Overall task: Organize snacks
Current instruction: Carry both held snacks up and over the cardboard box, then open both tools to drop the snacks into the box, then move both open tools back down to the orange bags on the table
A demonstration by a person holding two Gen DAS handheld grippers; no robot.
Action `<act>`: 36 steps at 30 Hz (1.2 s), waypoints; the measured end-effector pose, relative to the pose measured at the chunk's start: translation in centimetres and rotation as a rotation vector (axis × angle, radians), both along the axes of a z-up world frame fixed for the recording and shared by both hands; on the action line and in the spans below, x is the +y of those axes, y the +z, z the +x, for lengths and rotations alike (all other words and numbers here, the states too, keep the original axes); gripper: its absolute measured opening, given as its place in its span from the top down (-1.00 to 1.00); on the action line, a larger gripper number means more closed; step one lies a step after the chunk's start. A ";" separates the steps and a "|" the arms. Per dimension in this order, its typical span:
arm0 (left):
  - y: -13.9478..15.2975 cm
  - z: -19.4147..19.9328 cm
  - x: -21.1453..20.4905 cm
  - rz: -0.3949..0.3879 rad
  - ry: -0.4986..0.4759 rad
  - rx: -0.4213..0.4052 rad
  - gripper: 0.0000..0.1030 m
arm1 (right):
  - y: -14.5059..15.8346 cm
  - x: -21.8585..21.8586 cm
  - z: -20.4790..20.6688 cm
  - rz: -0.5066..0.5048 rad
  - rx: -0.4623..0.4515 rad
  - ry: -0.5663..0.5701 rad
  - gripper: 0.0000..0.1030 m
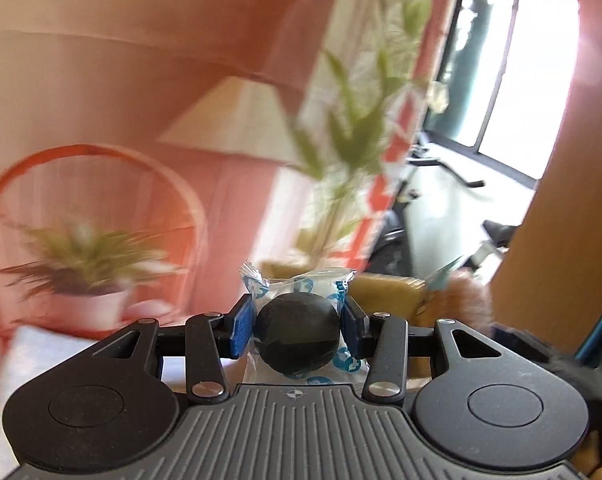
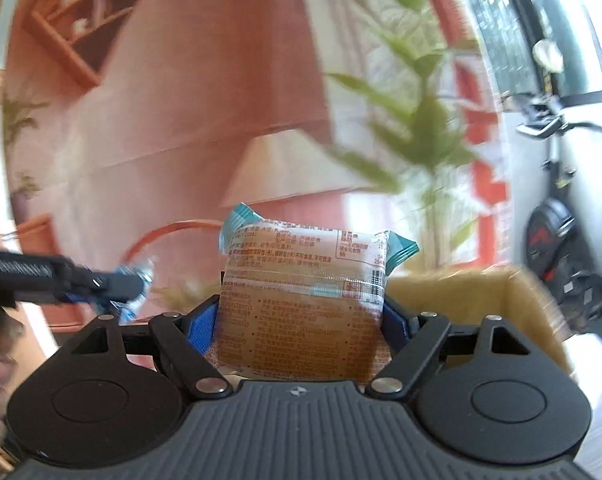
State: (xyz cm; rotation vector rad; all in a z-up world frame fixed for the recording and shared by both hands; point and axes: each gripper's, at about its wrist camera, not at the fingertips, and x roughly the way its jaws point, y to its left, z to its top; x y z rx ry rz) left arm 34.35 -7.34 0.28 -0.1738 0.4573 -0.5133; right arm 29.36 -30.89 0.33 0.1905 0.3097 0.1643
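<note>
Left wrist view, room: blurred; salmon-pink wall (image 1: pixel 113 92), a cream lampshade (image 1: pixel 229 116), a potted plant (image 1: pixel 89 272) in a pale pot at left, a tall leafy plant (image 1: pixel 353 128) mid-frame, a bright window (image 1: pixel 517 68) at right.
Left wrist view, claw: the left claw (image 1: pixel 299 330) is clenched on a round dark snack in clear wrapper (image 1: pixel 297 332) printed with blue marks; blue pads press it from both sides.
Left wrist view, edges: a yellow-brown cardboard box (image 1: pixel 385 292) lies just beyond the claw; a tan panel (image 1: pixel 561 216) closes the right side. Bearing surface under the claw: cannot tell.
Right wrist view, room: same pink wall, a wooden wall shelf (image 2: pixel 81 12) upper left, the lampshade and leafy plant behind, a scooter (image 2: pixel 557 240) by the white wall at right.
Right wrist view, claw: the right claw (image 2: pixel 301 328) grips an upright tan snack packet (image 2: pixel 301 300) with teal crimped ends and fine print, its top edge well above the fingers.
Right wrist view, open room: the left claw enters from the left edge with its wrapped snack, apart from the packet; the cardboard box rim sits just right of the packet.
</note>
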 end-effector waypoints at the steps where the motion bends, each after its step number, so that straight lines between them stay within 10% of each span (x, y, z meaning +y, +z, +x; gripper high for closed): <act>1: 0.2 0.5 -1.3 -0.010 -0.020 0.001 0.07 | 0.0 -1.1 0.8 -0.014 0.014 -0.012 -0.59; 16: -5.9 8.9 -12.0 0.220 -0.080 0.130 0.06 | -5.1 -7.7 6.5 -0.048 0.203 -0.090 -0.63; 22: -6.0 9.2 -10.4 0.190 -0.111 0.144 -0.32 | -5.2 -8.5 5.9 -0.020 0.194 -0.119 -0.78; 36: -5.0 1.1 -1.8 0.098 -0.141 0.141 -0.39 | -3.5 -4.8 -1.9 -0.017 0.159 0.022 -0.79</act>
